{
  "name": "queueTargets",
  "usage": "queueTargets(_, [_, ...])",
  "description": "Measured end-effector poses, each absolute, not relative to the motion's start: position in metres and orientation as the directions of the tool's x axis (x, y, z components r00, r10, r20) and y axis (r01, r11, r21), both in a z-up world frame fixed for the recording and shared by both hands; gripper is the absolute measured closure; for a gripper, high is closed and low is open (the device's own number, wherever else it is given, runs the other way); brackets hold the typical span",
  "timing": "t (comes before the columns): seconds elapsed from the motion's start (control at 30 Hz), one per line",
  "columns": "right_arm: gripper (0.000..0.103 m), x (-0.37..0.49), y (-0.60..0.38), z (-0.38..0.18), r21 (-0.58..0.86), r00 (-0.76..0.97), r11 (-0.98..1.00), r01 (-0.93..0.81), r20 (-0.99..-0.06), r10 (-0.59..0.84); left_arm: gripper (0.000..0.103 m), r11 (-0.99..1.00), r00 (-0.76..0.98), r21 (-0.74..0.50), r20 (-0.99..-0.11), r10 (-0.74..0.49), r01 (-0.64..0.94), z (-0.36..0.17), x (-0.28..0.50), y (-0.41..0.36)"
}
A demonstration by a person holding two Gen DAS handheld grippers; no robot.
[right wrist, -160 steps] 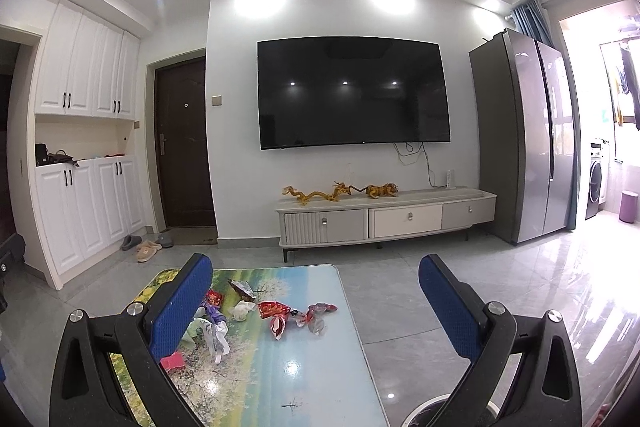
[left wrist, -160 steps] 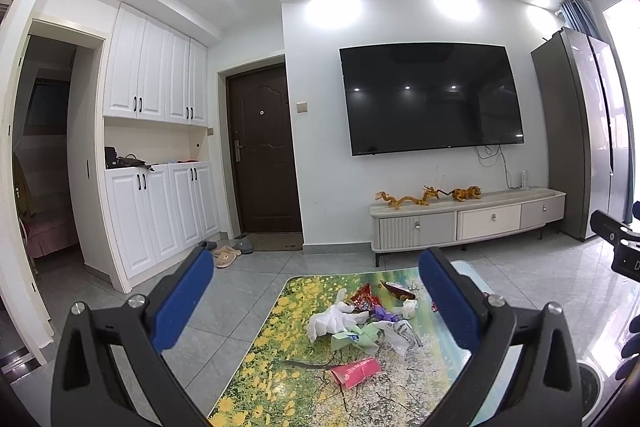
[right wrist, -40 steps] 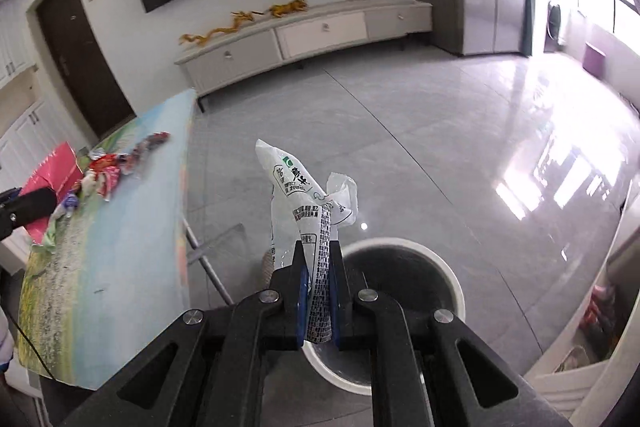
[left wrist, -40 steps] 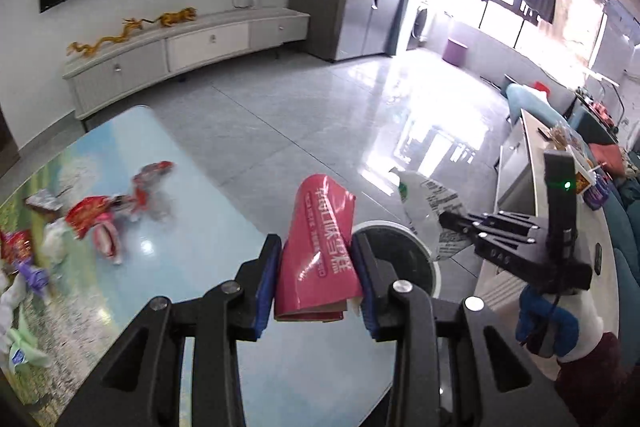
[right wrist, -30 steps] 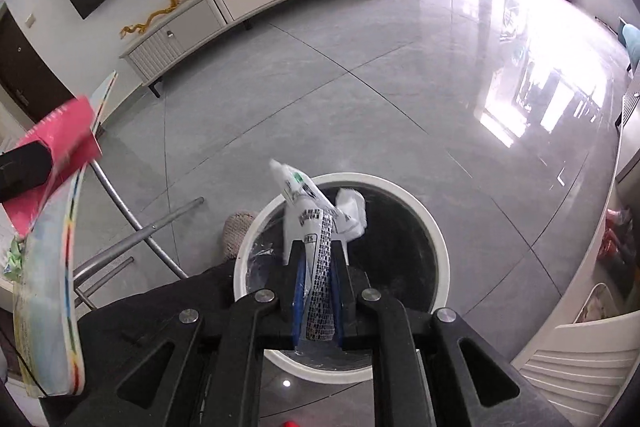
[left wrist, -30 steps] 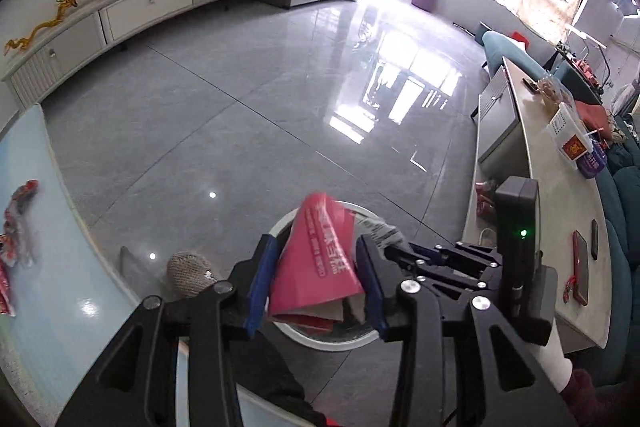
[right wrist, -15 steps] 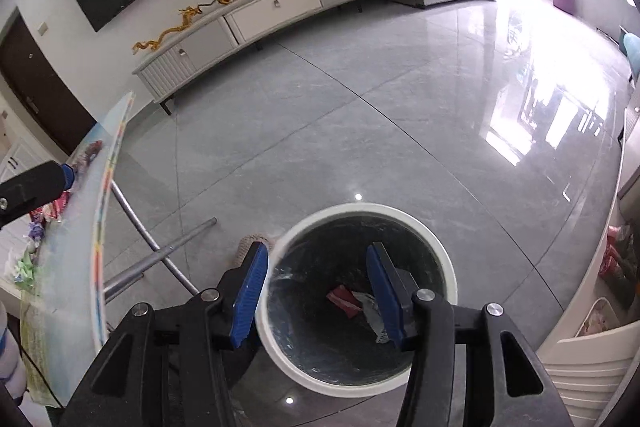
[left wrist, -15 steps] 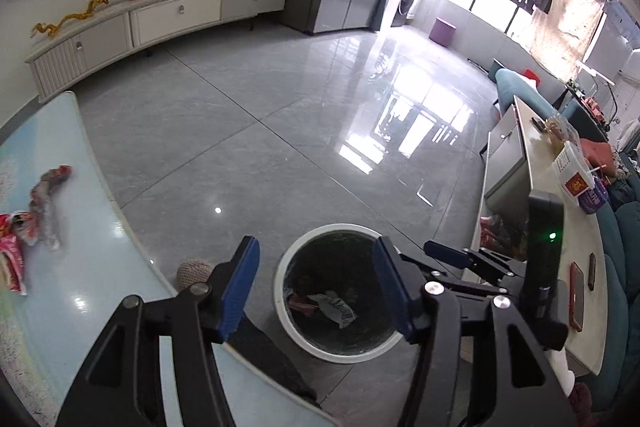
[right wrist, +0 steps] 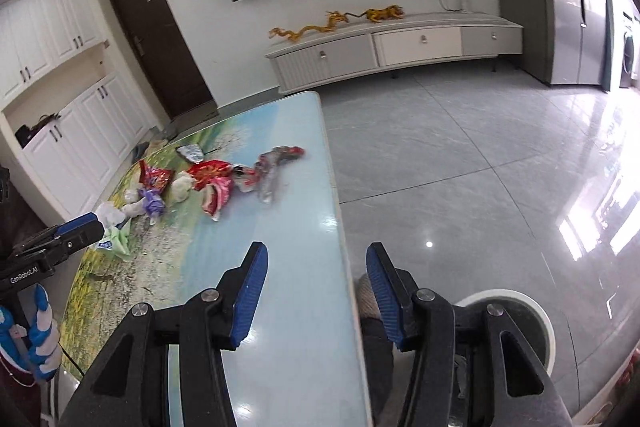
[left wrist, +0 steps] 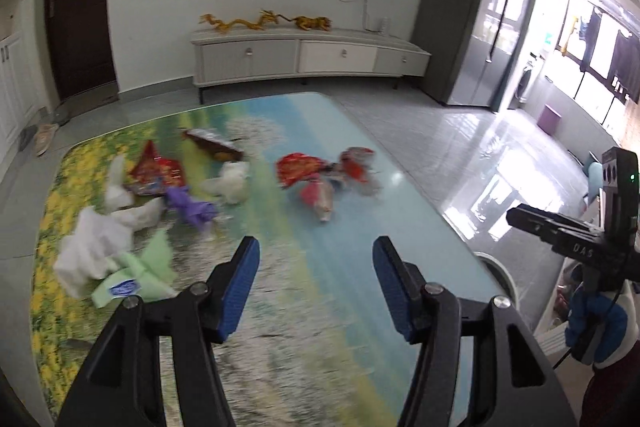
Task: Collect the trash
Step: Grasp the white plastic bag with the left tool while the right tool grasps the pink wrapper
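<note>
So both claws are empty right now and pointed at the table (left wrist: pixel 328 307) with the leftover trash on it.

Going left to right in the left wrist view: near the table's left edge there's a wad of white tissue (left wrist: pixel 94 247) with a light green wrapper (left wrist: pixel 138 273) just beside it, toward the near edge. Further in, a red snack bag (left wrist: pixel 158 173) and a purple wrapper (left wrist: pixel 190 207), then a white crumpled ball (left wrist: pixel 230 181) around the middle. Past that, toward the right edge, a cluster of red wrappers (left wrist: pixel 304 173) with a pinkish one (left wrist: pixel 318 197) touching it, its long axis running roughly toward the near edge. A dark foil piece (left wrist: pixel 212 143) sits closer to the far edge.

The left gripper (left wrist: pixel 316 281) hangs over the near part of the table, jaws spread wide, nothing between them. The right gripper (right wrist: pixel 316 285) is also spread and empty, hovering right over the table's right edge. The bin (right wrist: pixel 536 315) is on the floor just off that edge, half hidden behind the right claw.

My read: the green wrapper and tissue lie ahead and left of the left claw, so that hand is nearer to them. The red cluster lies ahead and left of the right claw, so that's its likely pick.
</note>
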State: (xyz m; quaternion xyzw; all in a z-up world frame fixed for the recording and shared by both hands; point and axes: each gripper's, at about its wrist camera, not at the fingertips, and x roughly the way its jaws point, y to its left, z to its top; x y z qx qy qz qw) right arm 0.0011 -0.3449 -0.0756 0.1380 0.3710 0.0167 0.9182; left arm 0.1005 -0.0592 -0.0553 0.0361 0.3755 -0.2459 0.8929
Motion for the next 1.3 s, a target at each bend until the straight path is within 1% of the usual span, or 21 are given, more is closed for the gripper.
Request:
queueTargets(0.17, [0.053, 0.053, -0.296, -0.081, 0.244, 0.68, 0.969, -0.04, -0.704, 0.205, 0.046, 0.937, 0.631, -0.121, -0.71, -0.312, 0.328, -0.075, 0.121, 0.024])
queueTargets(0.3, [0.053, 0.097, -0.263, -0.091, 0.221, 0.642, 0.97, -0.096, -0.731, 0.23, 0.046, 0.954, 0.632, -0.147, -0.722, -0.283, 0.26, -0.091, 0.129, 0.064])
queueTargets(0.37, [0.053, 0.113, -0.251, -0.095, 0.218, 0.627, 0.969, -0.116, -0.741, 0.242, 0.041, 0.96, 0.644, -0.156, -0.715, -0.272, 0.233, -0.093, 0.136, 0.079])
queueTargets(0.4, [0.053, 0.12, -0.247, -0.097, 0.213, 0.621, 0.969, -0.124, -0.745, 0.243, 0.037, 0.962, 0.652, -0.162, -0.709, -0.27, 0.222, -0.092, 0.138, 0.087])
queueTargets(0.57, [0.053, 0.149, -0.23, -0.108, 0.208, 0.599, 0.968, -0.143, -0.76, 0.252, 0.032, 0.967, 0.677, -0.148, -0.691, -0.253, 0.209, -0.088, 0.162, 0.099])
queueTargets(0.7, [0.053, 0.167, -0.224, -0.116, 0.197, 0.585, 0.969, -0.147, -0.773, 0.245, 0.032, 0.972, 0.655, -0.109, -0.722, -0.22, 0.206, -0.101, 0.188, 0.093])
queueTargets(0.77, [0.053, 0.175, -0.222, -0.121, 0.192, 0.577, 0.971, -0.144, -0.78, 0.24, 0.032, 0.974, 0.643, -0.111, -0.736, -0.213, 0.196, -0.11, 0.194, 0.092])
queueTargets(0.8, [0.053, 0.178, -0.222, -0.124, 0.188, 0.573, 0.972, -0.142, -0.785, 0.236, 0.034, 0.974, 0.64, -0.116, -0.737, -0.217, 0.196, -0.113, 0.195, 0.092])
queueTargets(0.87, [0.053, 0.183, -0.222, -0.129, 0.187, 0.564, 0.972, -0.14, -0.792, 0.234, 0.053, 0.976, 0.65, -0.105, -0.731, -0.208, 0.193, -0.115, 0.192, 0.091])
queueTargets(0.9, [0.053, 0.185, -0.222, -0.132, 0.19, 0.559, 0.972, -0.14, -0.795, 0.236, 0.067, 0.975, 0.65, -0.11, -0.73, -0.212, 0.193, -0.115, 0.19, 0.092])
queueTargets(0.93, [0.054, 0.186, -0.221, -0.134, 0.192, 0.556, 0.971, -0.14, -0.797, 0.237, 0.072, 0.974, 0.654, -0.12, -0.724, -0.218, 0.192, -0.114, 0.187, 0.093])
queueTargets(0.97, [0.058, 0.187, -0.221, -0.136, 0.194, 0.556, 0.971, -0.139, -0.796, 0.239, 0.074, 0.974, 0.664, -0.12, -0.715, -0.22, 0.193, -0.112, 0.184, 0.094])
queueTargets(1.0, [0.06, 0.187, -0.222, -0.138, 0.2, 0.555, 0.97, -0.139, -0.796, 0.244, 0.08, 0.974, 0.674, -0.117, -0.705, -0.22, 0.196, -0.109, 0.18, 0.094])
queueTargets(1.03, [0.066, 0.189, -0.222, -0.139, 0.204, 0.554, 0.969, -0.139, -0.795, 0.247, 0.085, 0.972, 0.682, -0.122, -0.695, -0.228, 0.2, -0.106, 0.177, 0.095])
queueTargets(1.07, [0.073, 0.189, -0.222, -0.14, 0.21, 0.554, 0.968, -0.139, -0.793, 0.252, 0.088, 0.969, 0.686, -0.141, -0.685, -0.245, 0.205, -0.102, 0.174, 0.098])
queueTargets(1.1, [0.076, 0.189, -0.223, -0.14, 0.213, 0.555, 0.967, -0.139, -0.792, 0.254, 0.091, 0.963, 0.687, -0.171, -0.675, -0.269, 0.208, -0.098, 0.171, 0.101])
queueTargets(1.2, [0.079, 0.184, -0.222, -0.138, 0.218, 0.563, 0.965, -0.146, -0.784, 0.262, 0.094, 0.933, 0.685, -0.28, -0.635, -0.356, 0.225, -0.082, 0.168, 0.112])
queueTargets(1.3, [0.082, 0.175, -0.221, -0.135, 0.231, 0.562, 0.959, -0.163, -0.777, 0.283, 0.095, 0.897, 0.68, -0.371, -0.595, -0.429, 0.241, -0.066, 0.165, 0.119])
